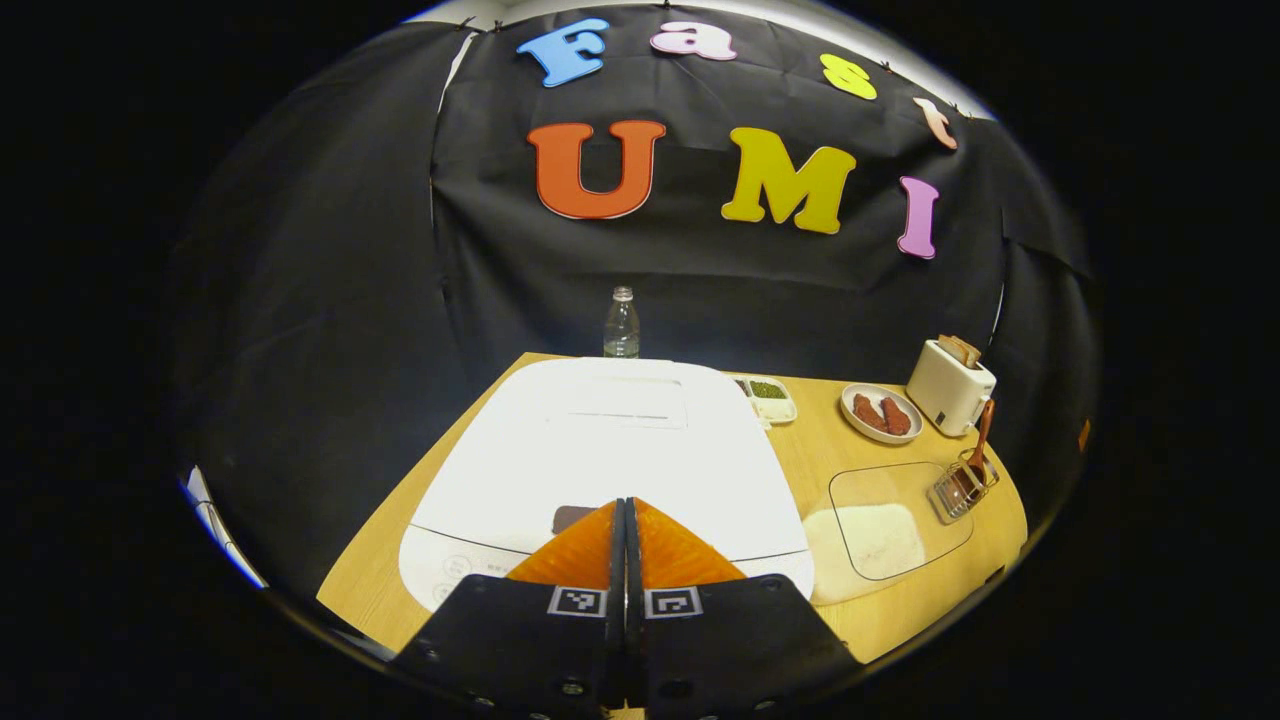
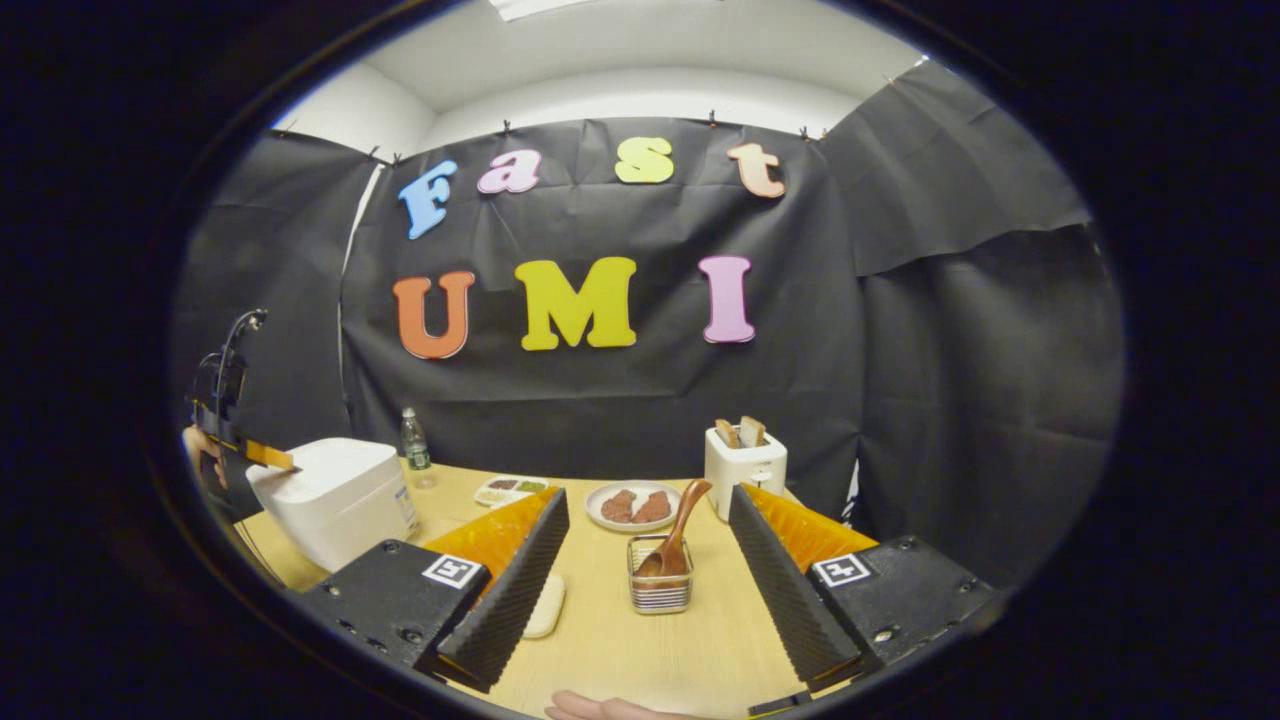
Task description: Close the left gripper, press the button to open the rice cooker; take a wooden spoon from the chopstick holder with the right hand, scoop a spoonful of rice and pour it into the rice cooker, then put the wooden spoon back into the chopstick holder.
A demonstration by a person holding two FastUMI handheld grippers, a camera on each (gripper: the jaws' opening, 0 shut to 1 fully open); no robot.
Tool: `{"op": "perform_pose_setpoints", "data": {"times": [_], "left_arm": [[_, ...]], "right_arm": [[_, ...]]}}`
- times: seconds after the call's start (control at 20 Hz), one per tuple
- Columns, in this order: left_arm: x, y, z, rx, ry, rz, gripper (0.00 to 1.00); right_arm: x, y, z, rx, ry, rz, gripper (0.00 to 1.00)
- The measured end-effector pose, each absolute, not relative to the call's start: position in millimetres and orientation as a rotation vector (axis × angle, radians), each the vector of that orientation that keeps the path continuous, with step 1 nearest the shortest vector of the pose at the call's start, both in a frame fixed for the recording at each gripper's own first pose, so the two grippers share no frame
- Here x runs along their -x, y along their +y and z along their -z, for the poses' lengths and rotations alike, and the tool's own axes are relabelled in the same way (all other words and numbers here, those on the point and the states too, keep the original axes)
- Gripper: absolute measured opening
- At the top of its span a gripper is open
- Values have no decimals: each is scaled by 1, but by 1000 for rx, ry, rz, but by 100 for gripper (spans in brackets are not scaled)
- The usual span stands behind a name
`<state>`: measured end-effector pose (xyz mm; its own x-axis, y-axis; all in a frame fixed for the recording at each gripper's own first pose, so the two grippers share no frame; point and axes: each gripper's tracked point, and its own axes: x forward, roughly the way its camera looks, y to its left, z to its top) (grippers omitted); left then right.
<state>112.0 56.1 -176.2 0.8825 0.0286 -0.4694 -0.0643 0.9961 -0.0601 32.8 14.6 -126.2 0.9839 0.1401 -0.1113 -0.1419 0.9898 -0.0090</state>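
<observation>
The left gripper point(image 1: 628, 505) is being held with fingers pressed together over the front of the closed cooker point(image 1: 610, 450), tips by its button point(image 1: 572, 517). The right gripper point(image 2: 645, 525) is being held spread wide, pinching nothing, facing the holder point(image 2: 660, 585), where the spoon point(image 2: 678, 530) is leaning. The rice point(image 1: 866, 540) is lying beside the cooker.

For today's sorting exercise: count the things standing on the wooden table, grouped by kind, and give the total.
Appliances: 2, rice cooker and toaster
Food dishes: 3, rice container, meat plate, divided tray
Bottles: 1, water bottle
Utensil holders: 1, chopstick holder
Utensils: 1, wooden spoon
Total: 8
</observation>
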Motion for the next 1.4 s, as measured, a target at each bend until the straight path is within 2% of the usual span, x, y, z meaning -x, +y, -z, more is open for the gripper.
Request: {"op": "perform_pose_setpoints", "data": {"times": [0.2, 0.55, 0.75, 1.0, 1.3, 1.4], "left_arm": [[-111, 56, 185, 95, 522, -50, 1], [-114, 58, 176, 151, 475, -86, 0], [-106, 63, 104, 166, 270, -101, 0], [-65, 44, 34, 157, 134, -59, 0], [-37, 10, 46, 113, 175, 25, 0], [-35, 10, 48, 89, 158, 16, 3]], "right_arm": [[-32, 11, 124, 34, 107, -140, 100], [-21, 12, 124, 54, 111, -148, 100], [-18, 4, 118, 83, 97, -129, 100], [-13, 7, 111, 92, 83, -129, 100], [-14, 9, 111, 85, 78, -137, 100], [-19, 7, 116, 70, 87, -135, 100]]}}
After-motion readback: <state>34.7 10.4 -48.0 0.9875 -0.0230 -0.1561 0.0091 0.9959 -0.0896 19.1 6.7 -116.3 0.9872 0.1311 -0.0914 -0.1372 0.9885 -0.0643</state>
